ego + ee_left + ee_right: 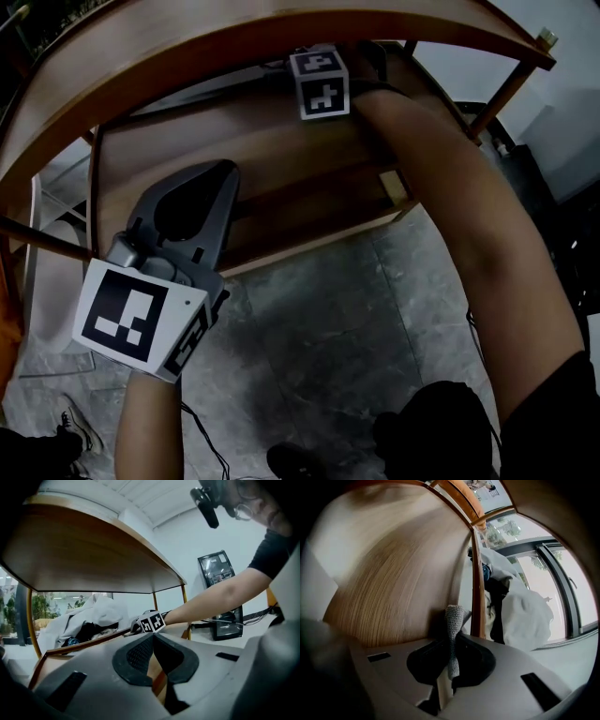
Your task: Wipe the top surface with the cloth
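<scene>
Cloth (452, 634), a grey knitted strip, stands pinched upright between the closed jaws of the right gripper (451, 654), its bunched end poking just past the pads. The person's arm reaches in beneath the table's wooden top surface (234, 37), so the cloth sits down at the level of the lower shelf (281, 159), close against a wood panel and a slim upright post (477, 597), not on the surface it is meant to wipe.

The left gripper (153, 639) hovers low in front of the table with its jaws pressed together on nothing. A heap of white fabric (93, 616) lies beyond the shelf.

Soft, light and limp by the look of it, the knit should fold and bunch rather than lie flat, and its coarse weave likely holds well in the rubber pads with little chance of slipping or harm. Only a narrow fold is gripped. A hold nearer one edge, leaving more cloth free, would probably spread better across the top once it is brought out and up.
</scene>
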